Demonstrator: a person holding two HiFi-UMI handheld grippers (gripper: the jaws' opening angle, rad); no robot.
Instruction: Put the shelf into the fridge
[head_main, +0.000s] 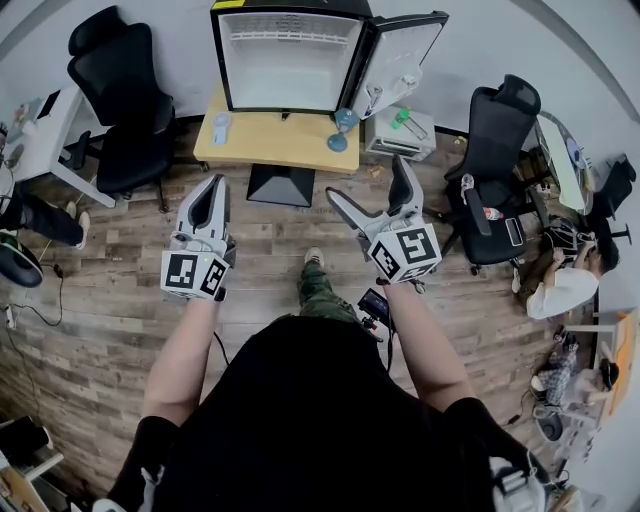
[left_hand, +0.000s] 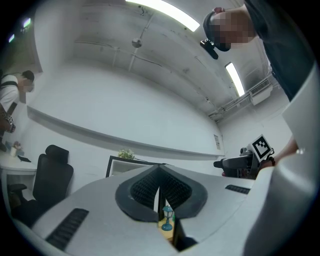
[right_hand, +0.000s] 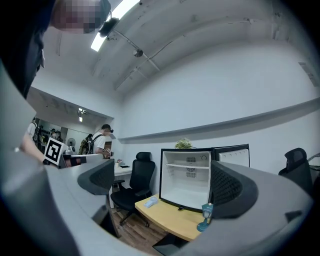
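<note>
Fridge (head_main: 290, 70): smooth white plastic liner, black frame. Desk (head_main: 270, 140): pale wood-look top, matt. Floor (head_main: 100, 310): brown wood-grain planks. Office chair (head_main: 125, 100): black matt cloth.

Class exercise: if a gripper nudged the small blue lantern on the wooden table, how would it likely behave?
The blue lantern has a wider head on a thin stem over a small round base, so a high push would probably tip it rather than slide it. It is small beside the fridge, so likely light. It stands near the table corner and might fall off.

Black top (head_main: 320, 420), green camouflage trousers (head_main: 318, 290)
</note>
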